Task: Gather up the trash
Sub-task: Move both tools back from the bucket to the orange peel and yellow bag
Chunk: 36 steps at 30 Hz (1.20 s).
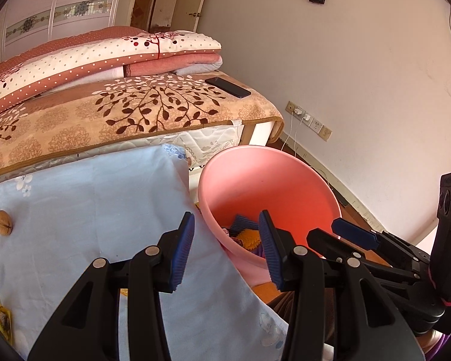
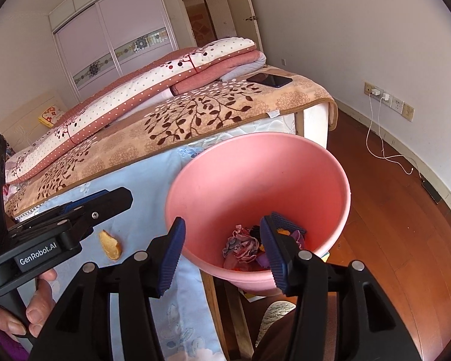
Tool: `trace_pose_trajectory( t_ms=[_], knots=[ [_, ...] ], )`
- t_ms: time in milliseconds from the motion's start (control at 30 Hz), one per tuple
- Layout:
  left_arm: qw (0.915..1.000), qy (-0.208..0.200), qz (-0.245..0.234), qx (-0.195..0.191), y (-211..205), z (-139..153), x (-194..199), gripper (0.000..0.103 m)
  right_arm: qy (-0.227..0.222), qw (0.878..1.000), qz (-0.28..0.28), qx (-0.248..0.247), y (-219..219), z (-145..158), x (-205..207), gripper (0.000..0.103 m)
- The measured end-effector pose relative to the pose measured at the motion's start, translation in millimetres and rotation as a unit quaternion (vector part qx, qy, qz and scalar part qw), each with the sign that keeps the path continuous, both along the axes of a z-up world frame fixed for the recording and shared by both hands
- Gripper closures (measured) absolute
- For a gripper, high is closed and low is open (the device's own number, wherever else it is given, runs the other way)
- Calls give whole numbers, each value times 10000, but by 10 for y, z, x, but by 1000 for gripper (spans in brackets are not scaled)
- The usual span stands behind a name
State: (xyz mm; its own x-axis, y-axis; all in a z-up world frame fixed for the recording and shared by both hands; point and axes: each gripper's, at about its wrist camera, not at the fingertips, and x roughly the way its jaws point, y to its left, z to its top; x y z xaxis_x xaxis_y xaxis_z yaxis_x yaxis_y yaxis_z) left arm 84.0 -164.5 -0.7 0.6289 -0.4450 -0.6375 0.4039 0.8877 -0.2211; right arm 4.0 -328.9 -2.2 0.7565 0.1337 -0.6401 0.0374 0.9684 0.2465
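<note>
The pink bin (image 2: 257, 186) fills the lower middle of the right wrist view, standing off the edge of the cloth-covered table, and already holds a heap of crumpled wrappers (image 2: 243, 245) at its bottom, so part of the collecting looks done. Still left on the pale blue tablecloth (image 2: 153, 186) are an orange peel (image 2: 110, 244) at lower left of that view, and, in the left wrist view, a walnut (image 1: 3, 222) at the left edge and a yellow scrap (image 1: 3, 319) in the bottom left corner (what it is cannot be made out). The right gripper (image 2: 222, 251) hangs over the bin's near rim, jaws parted and holding nothing; the left gripper (image 1: 227, 251) is likewise wide apart and empty, straddling the cloth's edge and the bin. Behind the table stands a bed with a leaf-patterned blanket (image 2: 195, 114), a folded quilt (image 2: 153, 81) and a dark phone (image 2: 269, 79); beyond are a sliding wardrobe (image 2: 111, 39) at upper left, a door, wooden flooring (image 2: 391, 210) and wall sockets (image 2: 388, 99) with a white cable trailing.
</note>
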Motion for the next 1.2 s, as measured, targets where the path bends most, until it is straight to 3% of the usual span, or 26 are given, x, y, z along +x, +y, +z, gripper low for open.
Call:
trace_pose_trajectory(
  t_ms=[667, 1200],
  knots=[
    [9981, 37, 596, 143, 1209, -46, -590, 58, -62, 9903, 1373, -192, 893, -34, -132, 48],
    [9820, 422, 1787, 442, 2453, -209, -1067, 58, 239, 9743, 2189, -473, 1485, -216, 67, 48]
  ],
)
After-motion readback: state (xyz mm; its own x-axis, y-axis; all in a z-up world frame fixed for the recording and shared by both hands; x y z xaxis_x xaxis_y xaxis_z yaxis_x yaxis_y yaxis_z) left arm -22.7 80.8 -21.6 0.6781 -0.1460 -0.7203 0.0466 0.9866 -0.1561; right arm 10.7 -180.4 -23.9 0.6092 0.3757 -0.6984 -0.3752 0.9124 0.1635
